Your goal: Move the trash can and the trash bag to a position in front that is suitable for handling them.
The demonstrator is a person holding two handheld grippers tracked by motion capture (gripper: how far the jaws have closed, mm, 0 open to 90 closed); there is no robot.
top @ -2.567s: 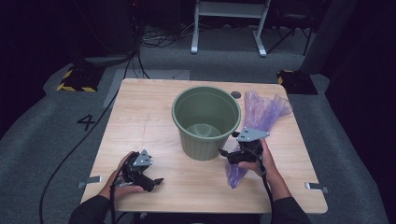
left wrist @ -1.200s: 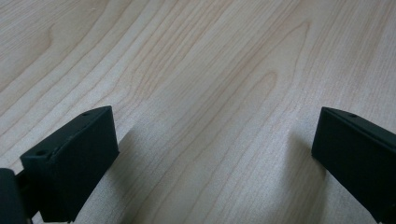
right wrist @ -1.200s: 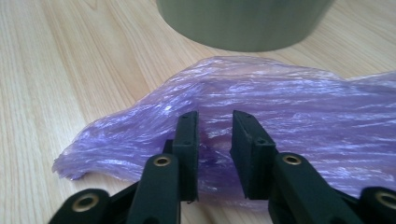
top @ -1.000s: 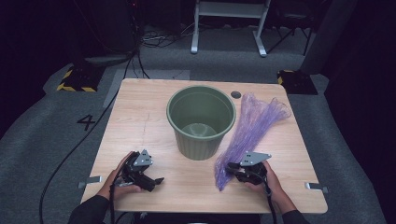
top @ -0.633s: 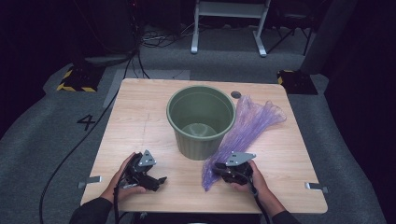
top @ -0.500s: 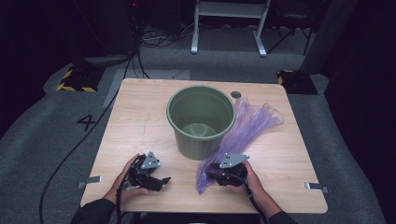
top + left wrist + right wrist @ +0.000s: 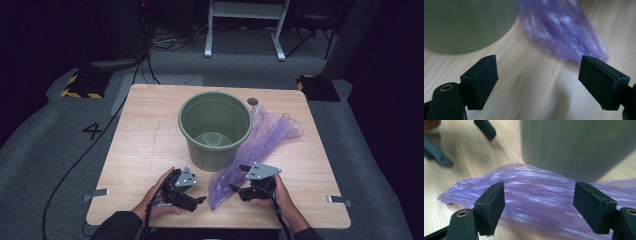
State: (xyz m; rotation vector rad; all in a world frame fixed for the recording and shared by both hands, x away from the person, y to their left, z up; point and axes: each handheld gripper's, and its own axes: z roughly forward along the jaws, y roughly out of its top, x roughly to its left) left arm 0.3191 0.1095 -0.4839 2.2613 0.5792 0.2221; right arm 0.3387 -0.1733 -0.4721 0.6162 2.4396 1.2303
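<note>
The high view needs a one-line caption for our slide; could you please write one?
Two hand-held grippers, left gripper and right gripper, flank a crumpled purple bag beside a green bin.

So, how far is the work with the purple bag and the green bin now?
Done: the purple bag lies stretched flat on the table beside the green bin, its near end toward the person. In hand: the right gripper has just been opening, its jaws either side of the bag without pressing it; the left gripper, open, has just been closing slightly near the bag's end. Left: the bin has no liner yet.
</note>
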